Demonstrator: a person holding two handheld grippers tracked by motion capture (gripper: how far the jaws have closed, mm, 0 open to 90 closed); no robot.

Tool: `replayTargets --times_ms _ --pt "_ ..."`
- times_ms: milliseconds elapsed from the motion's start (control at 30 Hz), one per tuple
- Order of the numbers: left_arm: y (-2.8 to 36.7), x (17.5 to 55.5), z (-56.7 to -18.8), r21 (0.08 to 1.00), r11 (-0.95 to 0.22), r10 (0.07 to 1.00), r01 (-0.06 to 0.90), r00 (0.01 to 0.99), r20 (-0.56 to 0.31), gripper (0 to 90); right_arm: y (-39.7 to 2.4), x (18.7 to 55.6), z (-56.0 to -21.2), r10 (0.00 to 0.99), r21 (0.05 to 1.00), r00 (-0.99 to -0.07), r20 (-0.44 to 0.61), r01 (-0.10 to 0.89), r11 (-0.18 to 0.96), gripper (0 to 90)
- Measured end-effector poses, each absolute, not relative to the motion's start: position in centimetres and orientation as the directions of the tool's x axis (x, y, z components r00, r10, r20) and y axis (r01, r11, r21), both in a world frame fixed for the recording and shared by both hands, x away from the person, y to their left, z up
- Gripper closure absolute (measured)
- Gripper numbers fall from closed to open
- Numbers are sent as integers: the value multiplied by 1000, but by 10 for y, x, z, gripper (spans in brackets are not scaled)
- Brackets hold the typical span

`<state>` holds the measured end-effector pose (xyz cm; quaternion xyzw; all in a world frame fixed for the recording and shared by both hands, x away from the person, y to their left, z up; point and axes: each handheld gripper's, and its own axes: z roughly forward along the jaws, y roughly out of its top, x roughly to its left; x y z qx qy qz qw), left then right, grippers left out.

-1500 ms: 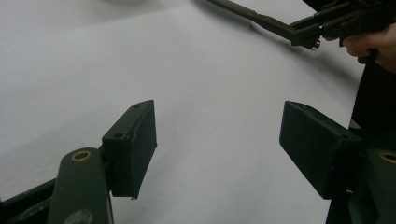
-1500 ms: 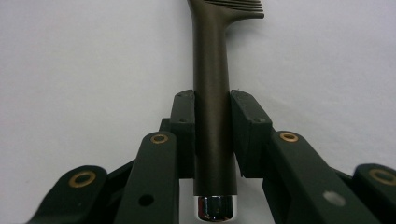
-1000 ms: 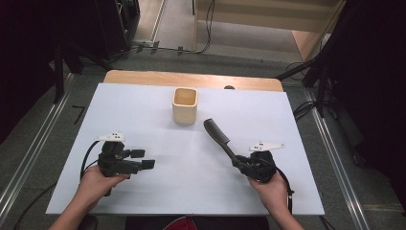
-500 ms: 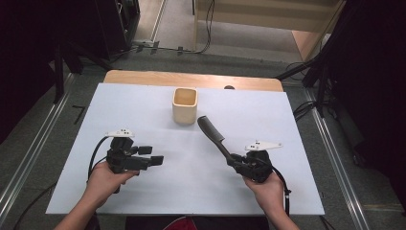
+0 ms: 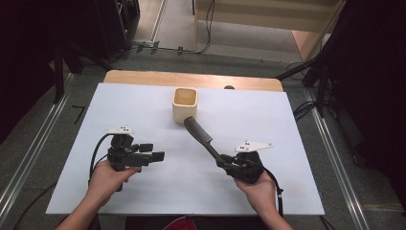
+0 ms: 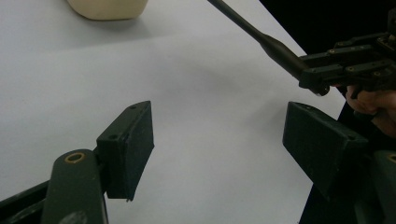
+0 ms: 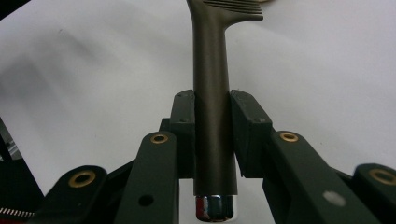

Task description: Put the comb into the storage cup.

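Comb [image 7: 212, 93] handle clamped between right gripper [image 7: 212, 135] jaws, toothed end toward cup [image 5: 185, 104]

The comb [image 5: 201, 135] is dark, matte and long, with a round handle ending in a shiny metal cap [image 7: 214, 208]; its handle sits clamped between the two pads [image 7: 184, 133] of the right gripper [image 5: 229, 166], the cap end poking out behind them; the toothed head [image 7: 233, 9] reaches well beyond the fingertips, rising at a slant off the white table; its tip lies just beside the cream square cup [image 5: 185, 104], near the front wall.
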<state>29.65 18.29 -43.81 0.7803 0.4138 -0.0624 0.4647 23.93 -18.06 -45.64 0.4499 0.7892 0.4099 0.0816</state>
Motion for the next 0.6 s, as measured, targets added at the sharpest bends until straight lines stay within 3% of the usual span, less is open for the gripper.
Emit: replayTargets --times_ms 600 --pt "177 298 -437 678 -145 598 721 610 -521 268 -138 251 -449 719 751 -647 253 600 276 703"
